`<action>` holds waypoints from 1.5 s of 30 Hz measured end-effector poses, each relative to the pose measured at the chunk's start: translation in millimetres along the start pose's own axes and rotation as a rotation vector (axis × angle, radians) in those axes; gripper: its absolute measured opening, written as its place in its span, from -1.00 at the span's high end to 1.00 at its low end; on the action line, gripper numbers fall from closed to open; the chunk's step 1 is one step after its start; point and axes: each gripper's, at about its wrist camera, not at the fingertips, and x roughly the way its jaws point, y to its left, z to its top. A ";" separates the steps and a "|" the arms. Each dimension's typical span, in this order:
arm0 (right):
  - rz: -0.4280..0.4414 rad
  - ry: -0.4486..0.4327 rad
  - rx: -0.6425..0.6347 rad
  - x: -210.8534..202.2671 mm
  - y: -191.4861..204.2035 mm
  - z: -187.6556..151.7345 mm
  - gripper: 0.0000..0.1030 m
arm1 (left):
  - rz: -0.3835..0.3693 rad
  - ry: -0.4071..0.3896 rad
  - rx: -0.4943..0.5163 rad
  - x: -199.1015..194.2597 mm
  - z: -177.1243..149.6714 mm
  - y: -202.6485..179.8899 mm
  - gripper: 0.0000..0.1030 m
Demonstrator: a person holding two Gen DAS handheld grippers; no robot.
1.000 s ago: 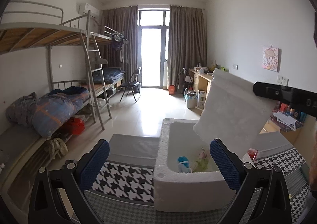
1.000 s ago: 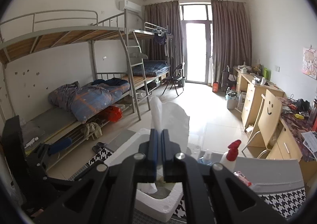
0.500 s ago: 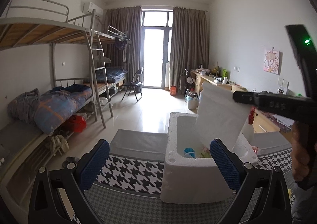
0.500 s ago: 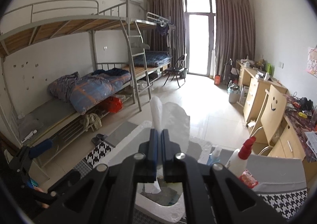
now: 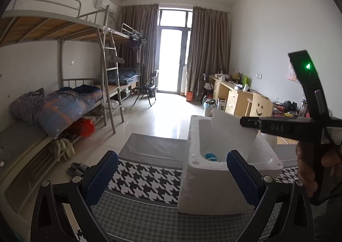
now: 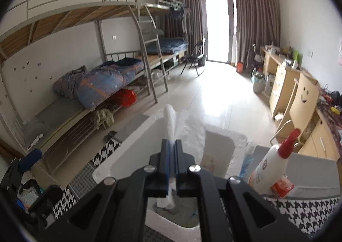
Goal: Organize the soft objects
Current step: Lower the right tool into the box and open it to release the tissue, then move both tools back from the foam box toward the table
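The white foam sheet (image 6: 188,128) is pinched in the right claw (image 6: 171,156), whose jaws are clamped tight on its edge. It stands up from the claw over the open white foam box (image 5: 205,177). In the left wrist view the same sheet (image 5: 230,132) leans into the box's opening at about 2 o'clock from the left claw (image 5: 171,173), with the right claw's black body crossing its upper corner and a hand (image 5: 314,162) gripping the handle at 3 o'clock.

The left claw is spread wide with nothing between its blue pads (image 5: 104,175). It hangs short of the box's near-left corner, above the houndstooth cloth (image 5: 145,180) covering the table.

Inside the box a small blue item (image 5: 210,156) lies on the bottom. In the right wrist view a white spray bottle (image 6: 271,162) with a red trigger stands just right of the box, at about 3 o'clock from the right claw, and a red packet (image 6: 282,186) lies at its base.
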 end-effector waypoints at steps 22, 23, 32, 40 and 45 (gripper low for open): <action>0.047 0.079 0.021 7.6 0.7 -9.8 -0.40 | 0.015 0.026 -0.015 0.9 -4.4 10.7 -0.98; 0.046 0.059 0.024 2.6 0.4 -8.4 -0.44 | 0.015 0.026 -0.013 -0.6 -5.5 10.4 -0.98; 0.041 0.012 0.014 -17.2 6.3 -13.6 -0.49 | -0.002 0.005 0.001 -16.7 -5.9 6.4 -0.98; 0.021 -0.029 0.006 -35.4 10.9 -23.1 -0.61 | 0.003 0.003 -0.003 -25.0 -6.8 2.7 -0.98; 0.017 -0.074 0.011 -54.1 14.3 -31.7 -0.73 | -0.007 -0.008 -0.010 -36.1 -7.0 0.9 -0.98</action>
